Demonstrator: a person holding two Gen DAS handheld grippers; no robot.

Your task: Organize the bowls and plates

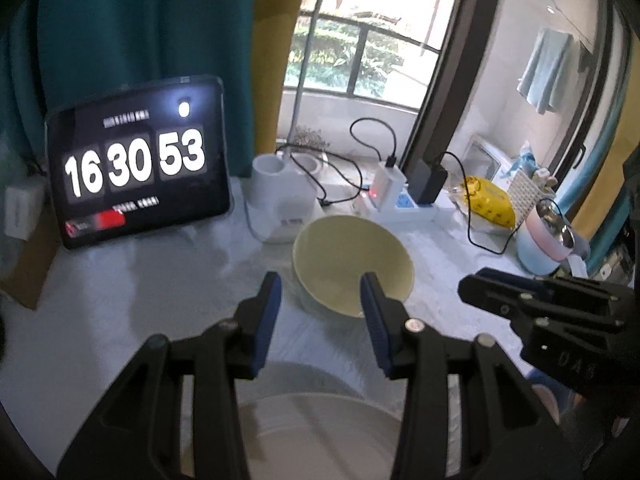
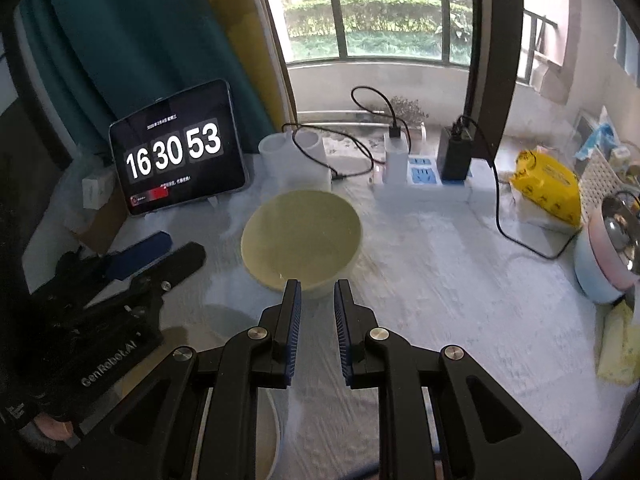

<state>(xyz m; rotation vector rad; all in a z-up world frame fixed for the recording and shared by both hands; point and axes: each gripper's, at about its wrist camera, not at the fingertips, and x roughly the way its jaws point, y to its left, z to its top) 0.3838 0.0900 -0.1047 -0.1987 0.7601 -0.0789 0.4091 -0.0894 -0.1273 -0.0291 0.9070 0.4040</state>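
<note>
A pale yellow-green bowl [image 1: 352, 264] [image 2: 300, 236] rests mid-table on something white, its mouth tipped slightly. My left gripper [image 1: 320, 292] hovers just short of it, open, with nothing between the blue pads. In the right wrist view the left gripper [image 2: 160, 252] is off to the bowl's left, apart from it. My right gripper [image 2: 318, 286] points at the bowl's near rim, jaws only narrowly apart and holding nothing. It shows at the right of the left wrist view [image 1: 476, 284], clear of the bowl. A white plate [image 1: 312, 432] [image 2: 268, 432] lies under the grippers, partly hidden.
A tablet clock [image 1: 136, 160] [image 2: 176, 152] leans at the back left. White cups [image 1: 280, 172], a power strip [image 1: 396, 200] with chargers and cables, a yellow packet [image 2: 548, 184] and a pink-and-blue pot [image 2: 608, 256] line the back and right.
</note>
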